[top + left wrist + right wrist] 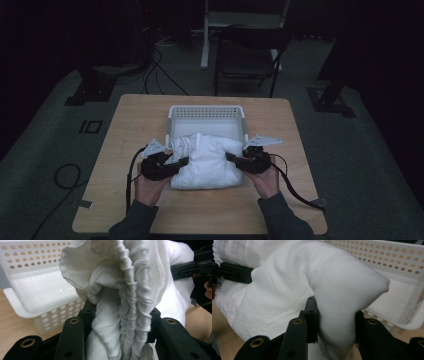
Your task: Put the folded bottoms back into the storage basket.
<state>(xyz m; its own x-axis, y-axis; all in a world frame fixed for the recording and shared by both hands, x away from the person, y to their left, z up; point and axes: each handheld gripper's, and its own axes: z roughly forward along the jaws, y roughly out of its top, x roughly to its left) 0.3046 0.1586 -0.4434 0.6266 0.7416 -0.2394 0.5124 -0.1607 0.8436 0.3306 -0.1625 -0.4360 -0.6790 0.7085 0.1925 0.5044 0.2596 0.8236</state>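
High view: we see folded white cloth bundle (pixel 207 161) on light wooden table (pixel 200 215), far edge touching white perforated plastic basket (pixel 206 113); left gripper (pixel 176 164) and right gripper (pixel 234 159) clamp opposite ends.

Left gripper view: jaws pinch gathered, ribbed edge of cloth (pixel 120 315).

Right gripper view: jaws squeeze smooth folded corner (pixel 337 315).

We judge bundle light, soft, floppy; 2 end grips needed, middle likely sags.

One white cloth (pixel 207 162); one white basket (pixel 206 113); two grippers, left (pixel 176 164) and right (pixel 234 158); one table (pixel 135 130); one chair (pixel 246 60).
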